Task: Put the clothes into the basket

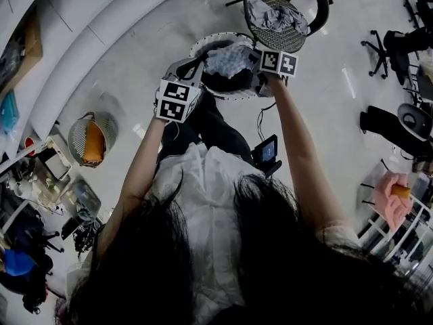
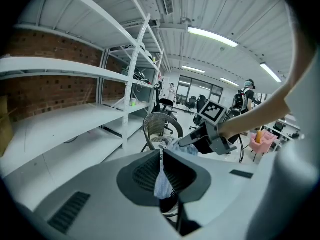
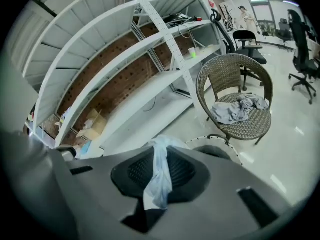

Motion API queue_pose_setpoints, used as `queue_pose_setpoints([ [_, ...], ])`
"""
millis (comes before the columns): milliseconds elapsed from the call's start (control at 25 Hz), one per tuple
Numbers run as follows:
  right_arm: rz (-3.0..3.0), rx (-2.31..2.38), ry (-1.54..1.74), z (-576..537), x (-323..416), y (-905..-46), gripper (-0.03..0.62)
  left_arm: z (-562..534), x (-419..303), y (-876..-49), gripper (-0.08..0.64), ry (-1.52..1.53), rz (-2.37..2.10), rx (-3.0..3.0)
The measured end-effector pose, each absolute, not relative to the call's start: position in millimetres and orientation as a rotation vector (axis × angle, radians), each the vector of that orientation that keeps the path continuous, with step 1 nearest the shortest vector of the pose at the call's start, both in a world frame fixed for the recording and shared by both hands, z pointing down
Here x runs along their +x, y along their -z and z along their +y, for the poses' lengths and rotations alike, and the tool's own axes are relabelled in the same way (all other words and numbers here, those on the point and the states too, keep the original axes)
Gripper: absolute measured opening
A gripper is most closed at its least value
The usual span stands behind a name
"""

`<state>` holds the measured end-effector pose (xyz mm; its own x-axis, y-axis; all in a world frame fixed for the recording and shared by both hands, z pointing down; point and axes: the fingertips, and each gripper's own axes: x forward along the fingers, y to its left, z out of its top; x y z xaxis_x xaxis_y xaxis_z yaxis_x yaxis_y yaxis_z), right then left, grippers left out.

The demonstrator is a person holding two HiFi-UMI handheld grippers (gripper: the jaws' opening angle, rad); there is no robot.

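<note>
A light blue garment (image 1: 229, 58) hangs between my two grippers over a round white basket (image 1: 203, 45) with a dark inside. My left gripper (image 1: 189, 70) is shut on one end of it; in the left gripper view the cloth (image 2: 162, 176) is pinched between the pads and hangs below them. My right gripper (image 1: 260, 70) is shut on the other end, and the cloth (image 3: 159, 176) drapes over its jaws. The basket rim (image 3: 220, 138) shows just beyond the right jaws. More grey clothes (image 1: 274, 15) lie on a wicker chair (image 1: 318, 5) behind the basket.
White shelving (image 1: 67, 19) runs along the left. A second wicker basket (image 1: 78, 137) with something orange in it stands on the floor at left. Black office chairs (image 1: 399, 46) stand at right, and a small screen (image 1: 265, 151) sits by the person's legs.
</note>
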<state>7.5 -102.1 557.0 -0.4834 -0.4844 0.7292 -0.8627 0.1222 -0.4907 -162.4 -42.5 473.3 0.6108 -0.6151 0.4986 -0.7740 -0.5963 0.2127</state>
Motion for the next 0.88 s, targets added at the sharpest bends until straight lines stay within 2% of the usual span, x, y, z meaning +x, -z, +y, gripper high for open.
queue_pose_setpoints([
  [360, -1.863, 1.184, -1.302, -117.3, 21.0, -633.8, 0.064, -55.7, -153.8, -503.5, 0.031, -0.588, -1.163, 2.297],
  [400, -1.845, 1.164, -1.288, -118.4, 22.8, -640.6, 0.092, -57.3, -153.2, -505.6, 0.031, -0.594, -1.172, 2.283],
  [440, -1.834, 1.142, -1.279, -119.5, 23.7, -646.0, 0.193, -58.8, -152.3, -507.4, 0.031, -0.599, -1.18, 2.271],
  [480, -1.83, 1.121, -1.278, -120.8, 23.6, -649.6, 0.238, -60.5, -151.3, -508.9, 0.031, -0.602, -1.188, 2.261],
  [880, -1.892, 1.033, -1.302, -148.9, 20.0, -647.0, 0.239, -89.6, -144.0, -507.6, 0.031, -0.603, -1.27, 2.217],
])
